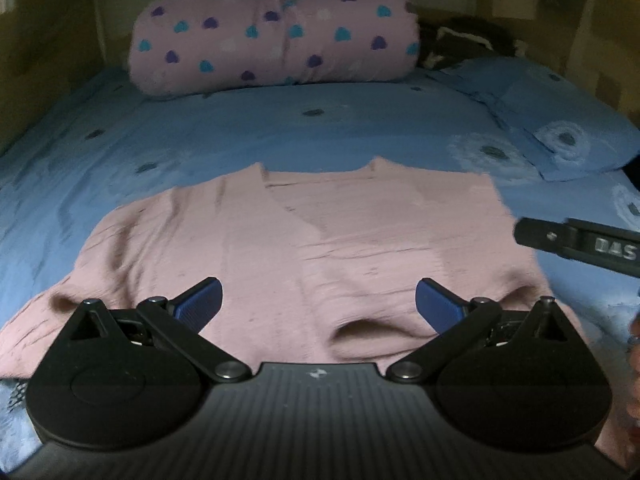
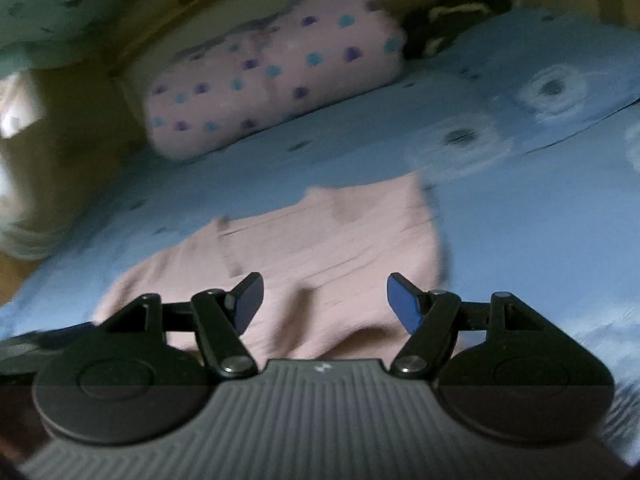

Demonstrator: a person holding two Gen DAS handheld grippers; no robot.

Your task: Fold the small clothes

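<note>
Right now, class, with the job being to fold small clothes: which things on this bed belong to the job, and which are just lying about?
Belong to the job:
- pink top, lying flat on the bed
- left gripper, open
- right gripper, open

Just lying about:
- spotted pink bundle
- blue pillow
- dark cloth behind the pillow
- blue bedsheet

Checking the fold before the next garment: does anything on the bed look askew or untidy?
The pink crinkled garment lies on the blue bedsheet lopsided: its left side slumps out in loose wrinkles, while the right edge is straight. The near hem buckles into a raised pucker. Nothing looks spilled or damaged.
</note>
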